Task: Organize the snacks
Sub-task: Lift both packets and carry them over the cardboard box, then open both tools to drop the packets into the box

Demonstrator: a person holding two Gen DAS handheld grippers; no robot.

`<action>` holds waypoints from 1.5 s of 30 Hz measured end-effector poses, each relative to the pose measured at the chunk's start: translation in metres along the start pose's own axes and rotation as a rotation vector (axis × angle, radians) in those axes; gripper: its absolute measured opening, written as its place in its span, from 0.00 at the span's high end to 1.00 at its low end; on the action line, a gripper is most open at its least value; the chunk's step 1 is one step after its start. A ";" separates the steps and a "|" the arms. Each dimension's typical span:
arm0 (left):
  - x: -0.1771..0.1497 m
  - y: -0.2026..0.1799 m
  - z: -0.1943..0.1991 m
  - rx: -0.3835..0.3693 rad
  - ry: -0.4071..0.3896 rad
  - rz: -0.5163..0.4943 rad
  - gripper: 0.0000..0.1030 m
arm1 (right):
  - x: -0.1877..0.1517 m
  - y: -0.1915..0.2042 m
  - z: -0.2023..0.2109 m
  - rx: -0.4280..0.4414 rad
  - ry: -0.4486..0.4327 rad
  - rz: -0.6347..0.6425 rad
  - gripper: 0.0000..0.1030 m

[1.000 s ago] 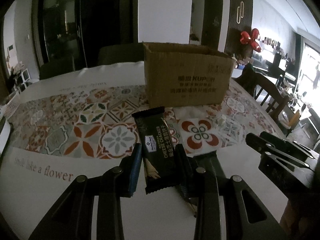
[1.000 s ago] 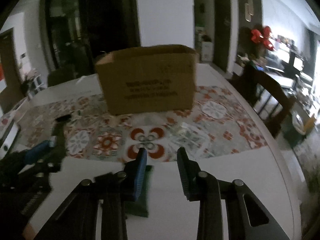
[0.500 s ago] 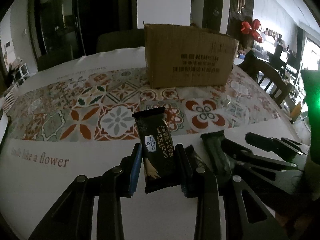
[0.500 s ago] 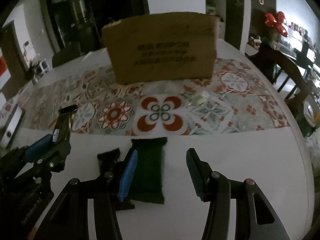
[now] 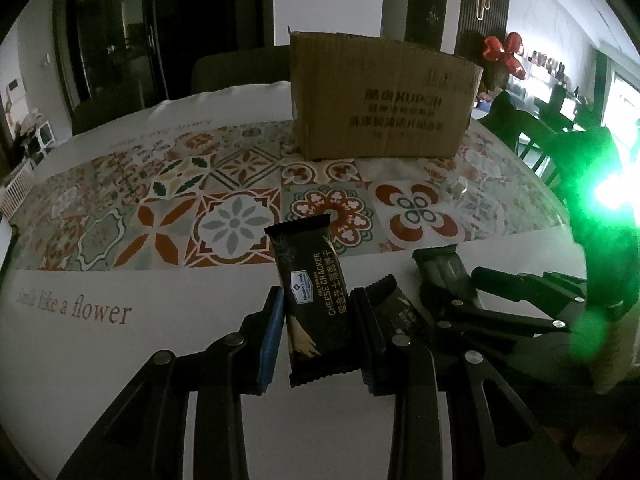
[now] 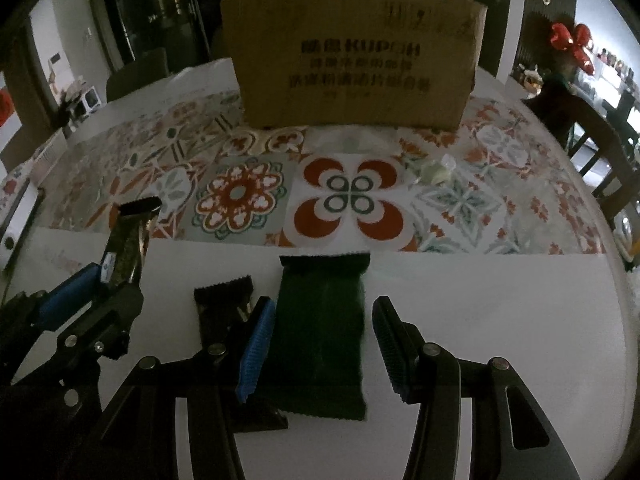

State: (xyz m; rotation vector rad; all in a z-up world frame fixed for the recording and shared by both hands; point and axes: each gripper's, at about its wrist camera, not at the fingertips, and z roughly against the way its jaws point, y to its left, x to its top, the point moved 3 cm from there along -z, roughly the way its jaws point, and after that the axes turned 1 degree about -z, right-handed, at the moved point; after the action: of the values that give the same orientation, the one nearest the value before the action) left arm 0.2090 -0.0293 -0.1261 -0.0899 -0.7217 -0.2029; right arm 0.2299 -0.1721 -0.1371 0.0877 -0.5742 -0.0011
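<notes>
My left gripper (image 5: 316,336) is shut on a black cheese cracker packet (image 5: 314,304), held just above the white tablecloth; the packet also shows in the right wrist view (image 6: 126,244). My right gripper (image 6: 320,344) is open, its fingers on either side of a dark green snack packet (image 6: 322,332) that lies flat on the cloth. A dark brown snack packet (image 6: 226,308) lies just left of it, also seen in the left wrist view (image 5: 400,308). A cardboard box (image 6: 356,72) stands at the back of the table.
The table carries a patterned tile cloth (image 5: 172,208) with a white border. A small pale wrapped item (image 6: 436,170) lies right of centre near the box. Dark chairs (image 6: 600,148) stand off the table's right edge.
My right gripper has moved forward and lower, opened wider, and now straddles the green packet. My left gripper still holds the cracker packet and has shifted little.
</notes>
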 end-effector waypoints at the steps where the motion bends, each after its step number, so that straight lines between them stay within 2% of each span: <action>1: 0.000 0.000 -0.001 0.000 0.001 -0.001 0.68 | -0.001 0.000 -0.002 -0.006 0.008 0.003 0.50; 4: 0.000 -0.002 -0.002 0.002 0.003 -0.006 0.68 | -0.003 0.000 -0.003 -0.017 0.000 0.015 0.51; 5: 0.000 -0.002 -0.002 0.003 0.004 -0.007 0.68 | -0.003 0.000 -0.003 -0.014 -0.003 0.014 0.55; 16: 0.020 -0.008 0.008 -0.014 -0.042 -0.013 0.68 | 0.011 -0.011 0.025 -0.004 -0.093 -0.007 0.55; 25: 0.064 -0.014 0.026 -0.020 -0.148 -0.035 0.68 | 0.045 -0.023 0.057 0.010 -0.212 -0.023 0.55; 33: 0.114 -0.019 0.045 -0.035 -0.265 -0.063 0.68 | 0.090 -0.038 0.086 0.021 -0.336 -0.047 0.55; 45: 0.186 -0.022 0.042 -0.045 -0.348 -0.083 0.69 | 0.157 -0.045 0.106 0.013 -0.465 -0.012 0.55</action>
State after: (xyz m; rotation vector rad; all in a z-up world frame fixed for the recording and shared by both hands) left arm 0.3131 -0.0731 0.0287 -0.1402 -1.0691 -0.2865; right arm 0.3050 -0.2295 0.0330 0.1042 -1.0383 -0.0302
